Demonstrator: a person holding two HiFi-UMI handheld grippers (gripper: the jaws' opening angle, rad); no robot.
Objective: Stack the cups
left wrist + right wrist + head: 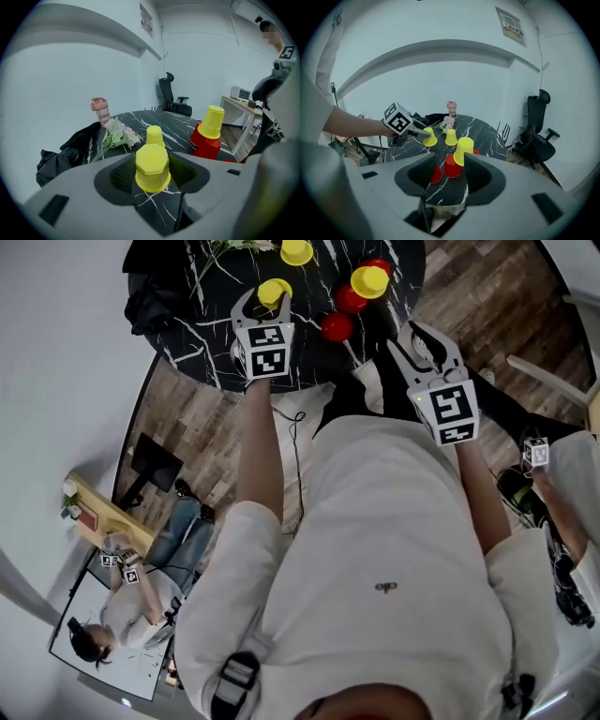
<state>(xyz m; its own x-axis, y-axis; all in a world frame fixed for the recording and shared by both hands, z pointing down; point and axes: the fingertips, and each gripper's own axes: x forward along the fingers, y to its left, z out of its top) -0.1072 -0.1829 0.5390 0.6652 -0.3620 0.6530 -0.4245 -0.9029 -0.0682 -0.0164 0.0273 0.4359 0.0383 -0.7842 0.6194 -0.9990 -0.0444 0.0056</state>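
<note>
Black marble counter shows one yellow-on-red stack; your left tool clasps another yellow cup, your right tool gapes empty, and other cups wait unstacked.

My head camera looks steeply down, both gripper cameras sit close behind their jaws, and all apparently share the cup stack ahead.

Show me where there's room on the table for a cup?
Bare table right of the yellow-on-red stack, and along the near edge before the red cups. Crowded in the middle, where cups cluster, and by the flowers and jacket.
</note>
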